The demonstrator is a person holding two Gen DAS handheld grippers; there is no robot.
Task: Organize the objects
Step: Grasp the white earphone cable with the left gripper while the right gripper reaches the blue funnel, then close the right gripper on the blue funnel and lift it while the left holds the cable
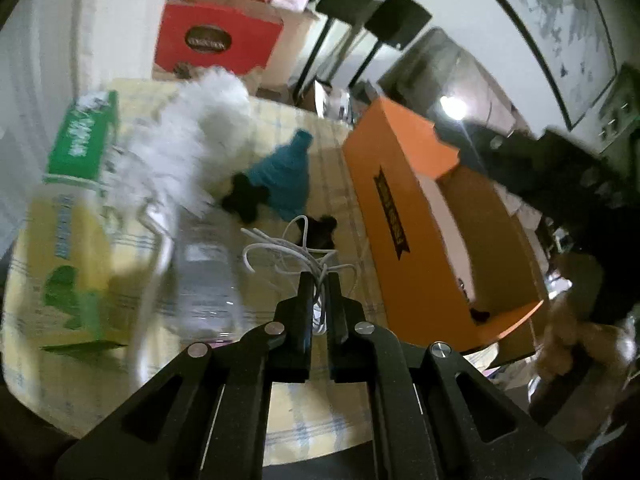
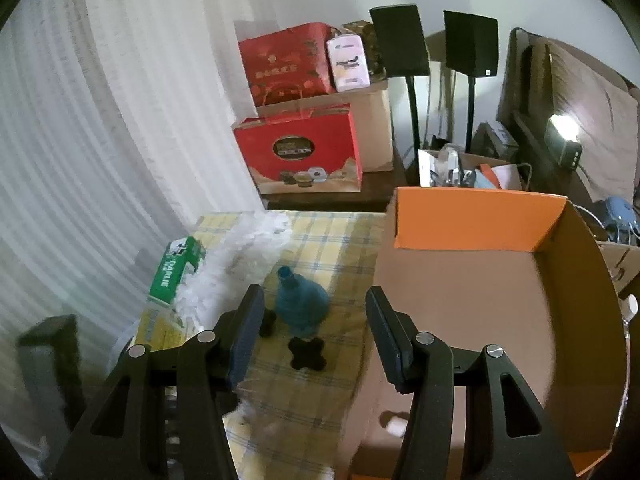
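Note:
My left gripper (image 1: 319, 280) is shut on a tangled white cable (image 1: 288, 254) and holds it above the checked tablecloth (image 1: 312, 420). An open orange box (image 1: 404, 216) stands just to its right; it also shows in the right wrist view (image 2: 472, 216). My right gripper (image 2: 314, 300) is open and empty, above the table beside the box's left wall. A teal knitted cone (image 2: 298, 300) with black pom-poms (image 2: 306, 354) lies between its fingers in view; the cone also shows in the left wrist view (image 1: 286, 178).
A clear plastic bottle (image 1: 206, 276), a green and yellow carton (image 1: 68, 248) and white fluffy material (image 1: 180, 148) lie on the left of the table. Red gift boxes (image 2: 298, 152) and two black speakers (image 2: 400, 40) stand behind the table. A white curtain (image 2: 100, 140) hangs at left.

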